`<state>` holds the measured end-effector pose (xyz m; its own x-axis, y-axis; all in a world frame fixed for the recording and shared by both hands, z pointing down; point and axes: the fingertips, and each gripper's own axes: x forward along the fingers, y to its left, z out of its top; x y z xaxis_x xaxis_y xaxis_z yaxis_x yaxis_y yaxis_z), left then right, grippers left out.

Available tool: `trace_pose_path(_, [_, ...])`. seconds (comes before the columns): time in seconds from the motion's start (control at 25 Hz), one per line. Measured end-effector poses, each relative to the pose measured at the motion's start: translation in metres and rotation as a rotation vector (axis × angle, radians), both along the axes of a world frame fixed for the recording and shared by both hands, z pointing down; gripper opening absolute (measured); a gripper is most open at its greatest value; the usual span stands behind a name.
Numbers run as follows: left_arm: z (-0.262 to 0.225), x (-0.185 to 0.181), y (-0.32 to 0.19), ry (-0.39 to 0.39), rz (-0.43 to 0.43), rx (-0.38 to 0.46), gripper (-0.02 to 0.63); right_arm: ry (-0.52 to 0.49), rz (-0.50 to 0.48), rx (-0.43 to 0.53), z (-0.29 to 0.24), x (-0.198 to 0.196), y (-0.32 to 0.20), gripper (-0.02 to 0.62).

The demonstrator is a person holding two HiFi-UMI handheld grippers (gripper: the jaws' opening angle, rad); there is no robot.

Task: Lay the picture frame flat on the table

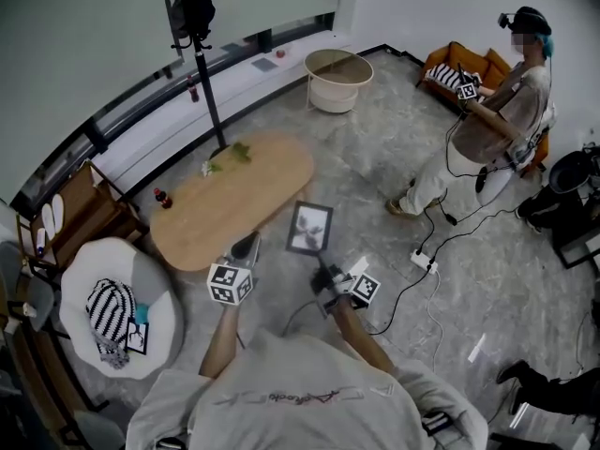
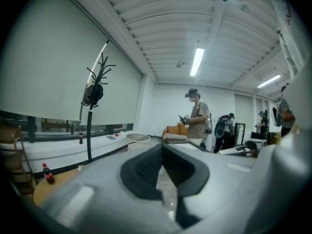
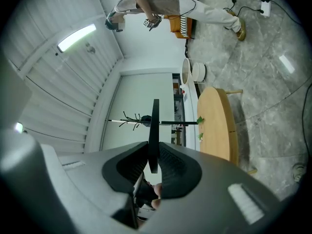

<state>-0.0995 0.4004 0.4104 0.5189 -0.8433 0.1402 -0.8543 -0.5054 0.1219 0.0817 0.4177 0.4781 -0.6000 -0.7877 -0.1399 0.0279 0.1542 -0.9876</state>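
While the picture frame [image 1: 309,228] is held clear of the worktop [image 1: 216,216], step in hand: the carry toward the worktop is judged to be under way, and the laying-down is not yet done.
Frame's place: it is held in the air over the floor, just beside the worktop's near right end. No surface is touched, and its pictured face is turned up toward the head view.
Right tongs [image 1: 322,270]: they are clamped on the frame's near edge. In the right gripper view the frame [image 3: 154,130] is seen edge-on, pinched between the two pads.
Left tongs [image 1: 247,247]: nothing is carried. In the left gripper view the pads [image 2: 146,169] seem to be brought together at their tips, though the blur close to the lens leaves this slightly uncertain.
Right hand's pose: the forearm is stretched forward from the body. The tongs are held about level and rolled onto their side, so the frame is presented ahead of them.
Left hand's pose: the forearm is also forward, with the tongs about level over the worktop's near edge.
Next move: the frame is to be swung left over bare wood, tipped until its back faces down, and lowered until it lies flat. Only then is it to be released. The bottle [image 1: 162,198] and green sprig [image 1: 236,152] lie well apart from that spot.
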Motion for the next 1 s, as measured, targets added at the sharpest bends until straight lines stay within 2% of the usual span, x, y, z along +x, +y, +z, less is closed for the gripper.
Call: trace_pose_path(1.0, [0.003,0.091,-0.027,-0.035,-0.005,0.015,0.000,-0.016,-0.056,0.006,0.013,0.068,-0.024,0.074])
